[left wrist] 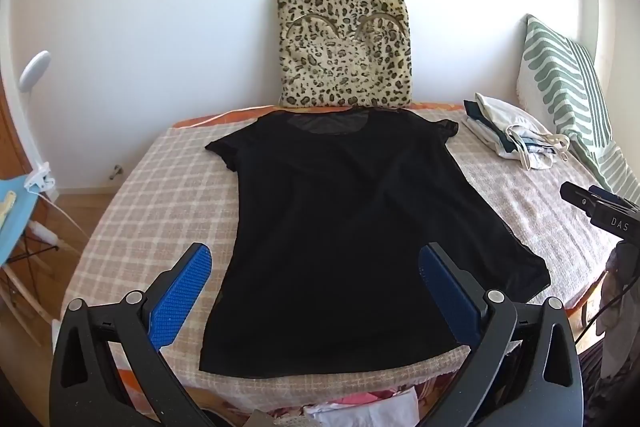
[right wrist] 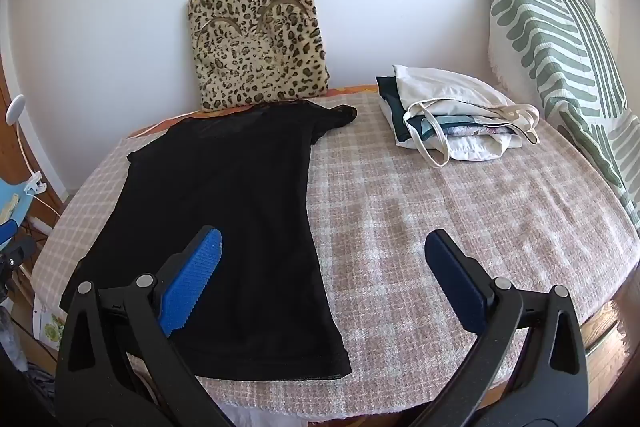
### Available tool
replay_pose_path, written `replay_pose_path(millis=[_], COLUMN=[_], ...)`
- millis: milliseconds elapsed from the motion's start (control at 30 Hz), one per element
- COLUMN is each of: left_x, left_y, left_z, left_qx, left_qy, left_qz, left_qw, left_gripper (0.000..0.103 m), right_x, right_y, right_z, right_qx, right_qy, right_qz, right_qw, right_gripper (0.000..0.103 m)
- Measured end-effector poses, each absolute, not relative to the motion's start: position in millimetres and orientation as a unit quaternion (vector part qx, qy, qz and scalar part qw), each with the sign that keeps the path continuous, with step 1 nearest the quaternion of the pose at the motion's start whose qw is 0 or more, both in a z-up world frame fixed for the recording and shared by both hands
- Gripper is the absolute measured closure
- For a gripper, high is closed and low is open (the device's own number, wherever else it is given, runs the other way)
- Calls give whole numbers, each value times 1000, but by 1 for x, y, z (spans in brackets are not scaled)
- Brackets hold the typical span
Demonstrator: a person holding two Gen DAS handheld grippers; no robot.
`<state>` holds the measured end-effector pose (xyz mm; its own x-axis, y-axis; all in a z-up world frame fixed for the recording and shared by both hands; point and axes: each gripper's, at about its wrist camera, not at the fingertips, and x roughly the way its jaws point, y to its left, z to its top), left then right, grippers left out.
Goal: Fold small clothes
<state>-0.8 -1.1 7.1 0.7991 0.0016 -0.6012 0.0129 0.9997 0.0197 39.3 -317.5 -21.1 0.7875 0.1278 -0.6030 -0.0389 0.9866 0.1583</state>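
In the left wrist view we see the black T-shirt (left wrist: 344, 235) spread flat on the checked bed cover (left wrist: 152, 195), collar touching the leopard cushion (left wrist: 346, 47). Our left gripper (left wrist: 316, 291) hangs over its hem with jaws wide and holding nothing. Bare cover lies left of the shirt.

In the right wrist view our right gripper (right wrist: 322, 279) straddles the shirt's right edge, jaws wide and holding nothing. Open cover stretches right of the shirt to the folded pile (right wrist: 452, 115) and striped pillow (right wrist: 560, 67).
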Motion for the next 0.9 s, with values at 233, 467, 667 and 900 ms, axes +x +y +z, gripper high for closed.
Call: replay_pose_path(millis=[233, 467, 667, 900], left_x=[-2, -3, -3, -4], left_y=[-1, -1, -2, -1], left_z=[6, 7, 8, 10], left_qx=[10, 9, 10, 10], left_qy=[314, 311, 311, 307], left_qz=[-4, -5, -5, -3], left_qw=[949, 950, 950, 951], left_gripper=[0, 0, 0, 0], right_x=[40, 40, 40, 41], right_y=[-317, -318, -317, -318], right_z=[-22, -22, -23, -24], right_qx=[68, 69, 70, 71], right_qy=[324, 325, 325, 326], right_qz=[44, 44, 44, 44], right_qw=[942, 942, 942, 942], right_gripper=[0, 0, 0, 0])
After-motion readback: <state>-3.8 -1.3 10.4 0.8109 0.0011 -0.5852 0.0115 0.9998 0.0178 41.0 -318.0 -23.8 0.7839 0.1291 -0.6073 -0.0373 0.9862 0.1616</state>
